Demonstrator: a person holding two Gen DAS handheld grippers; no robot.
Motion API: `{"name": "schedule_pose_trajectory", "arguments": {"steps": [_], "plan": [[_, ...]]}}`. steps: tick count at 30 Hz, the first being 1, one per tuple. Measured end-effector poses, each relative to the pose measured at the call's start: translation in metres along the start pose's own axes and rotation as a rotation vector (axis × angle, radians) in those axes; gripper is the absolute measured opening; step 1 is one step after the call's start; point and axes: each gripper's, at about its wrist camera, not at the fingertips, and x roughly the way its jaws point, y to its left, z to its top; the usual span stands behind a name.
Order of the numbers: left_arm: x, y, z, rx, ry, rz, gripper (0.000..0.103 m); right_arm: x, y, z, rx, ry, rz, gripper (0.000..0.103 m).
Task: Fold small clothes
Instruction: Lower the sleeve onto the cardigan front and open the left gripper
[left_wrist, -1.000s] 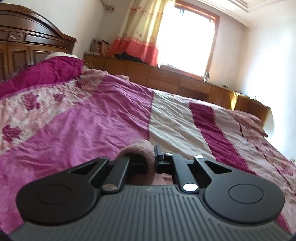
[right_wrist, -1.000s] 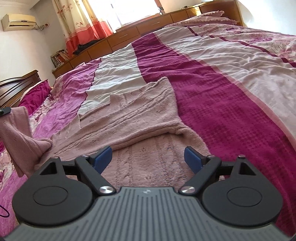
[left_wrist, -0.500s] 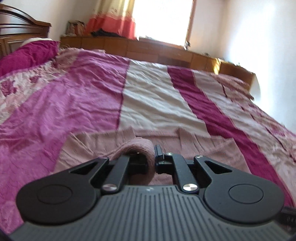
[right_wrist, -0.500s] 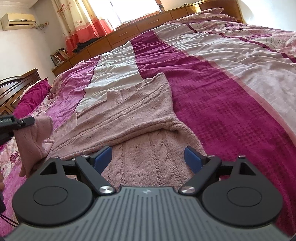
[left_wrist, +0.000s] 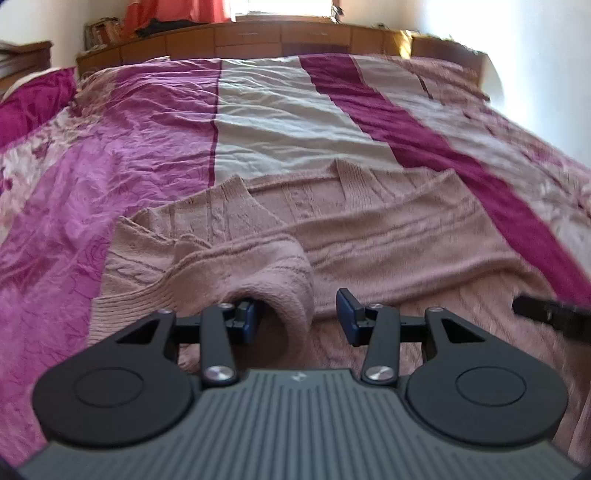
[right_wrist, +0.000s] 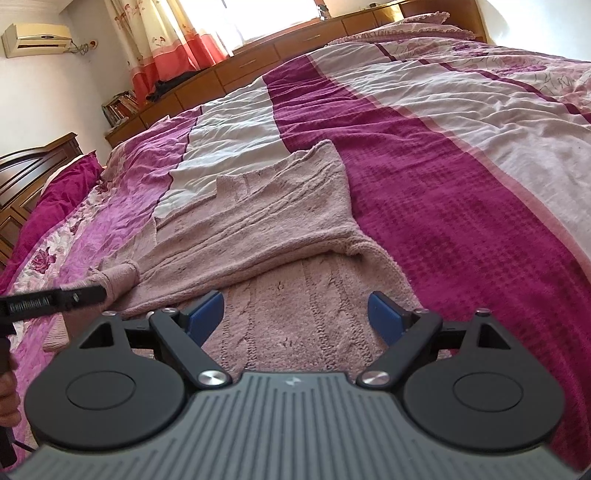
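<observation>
A pink knitted sweater lies spread on the striped bed, also in the right wrist view. Its left sleeve is folded inward over the body and its cuff drapes over my left gripper's left finger. My left gripper is open, low over the sweater's hem. My right gripper is open and empty, just above the sweater's lower right part. The left gripper's finger shows at the left edge of the right wrist view, beside the sleeve cuff.
The bed cover has magenta, white and pink stripes. A magenta pillow and a wooden headboard are at the left. Low wooden cabinets run under the window beyond the bed.
My left gripper has carried the sleeve inward and down onto the sweater's body, then opened, letting go of the cuff. My right gripper has stayed open in about the same place.
</observation>
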Motion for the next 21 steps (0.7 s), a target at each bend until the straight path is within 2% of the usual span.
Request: {"name": "schedule_pose_trajectory", "arguments": {"steps": [9, 12, 21], "plan": [[-0.022, 0.008, -0.006, -0.001, 0.057, 0.022, 0.047, -0.006, 0.007, 0.001, -0.001, 0.007, 0.023, 0.09], [-0.033, 0.016, -0.01, -0.014, 0.065, 0.069, 0.055, -0.008, 0.011, 0.001, 0.0, 0.01, 0.036, 0.09], [-0.059, 0.066, -0.025, -0.076, 0.083, 0.229, 0.055, -0.005, 0.036, 0.005, -0.031, 0.037, 0.095, 0.09]]}}
